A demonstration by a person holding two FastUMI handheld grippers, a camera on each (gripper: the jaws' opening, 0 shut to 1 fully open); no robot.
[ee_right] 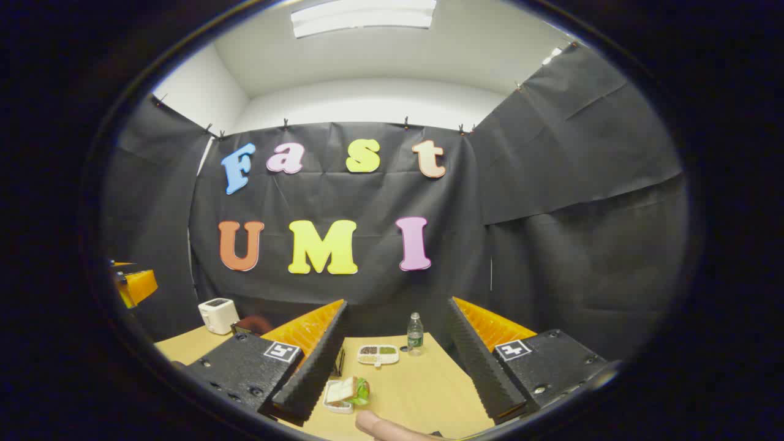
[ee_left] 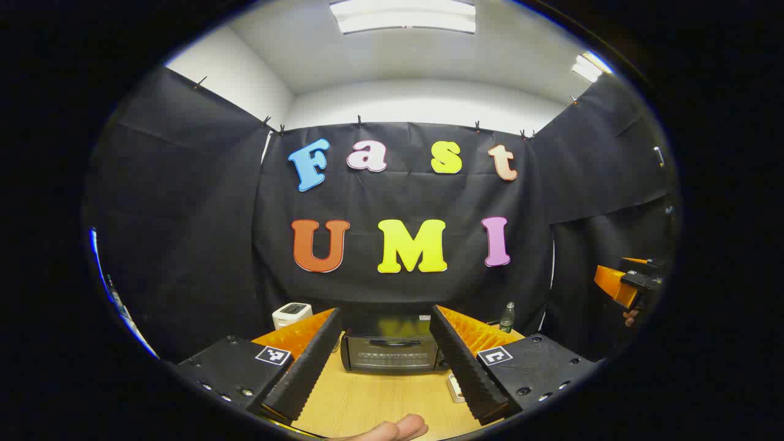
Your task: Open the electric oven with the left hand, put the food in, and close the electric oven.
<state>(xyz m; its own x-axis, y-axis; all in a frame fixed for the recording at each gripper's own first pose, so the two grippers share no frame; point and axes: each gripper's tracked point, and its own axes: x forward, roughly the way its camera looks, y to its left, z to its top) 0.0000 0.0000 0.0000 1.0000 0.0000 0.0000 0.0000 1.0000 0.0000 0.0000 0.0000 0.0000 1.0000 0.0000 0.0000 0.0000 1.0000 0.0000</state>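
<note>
With both jaws spread and empty, the left gripper should approach the closed oven door's handle squarely.

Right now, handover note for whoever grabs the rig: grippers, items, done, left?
Left gripper: open, empty, raised in front of the electric oven.
Right gripper: open, empty, raised over the table.
Oven door is shut. Sandwich tray sits on the table near the right gripper's left finger; a sectioned dish and a bottle stand farther back.
Done: nothing.
Left: open the door with the left gripper, load the food, close it.
</note>
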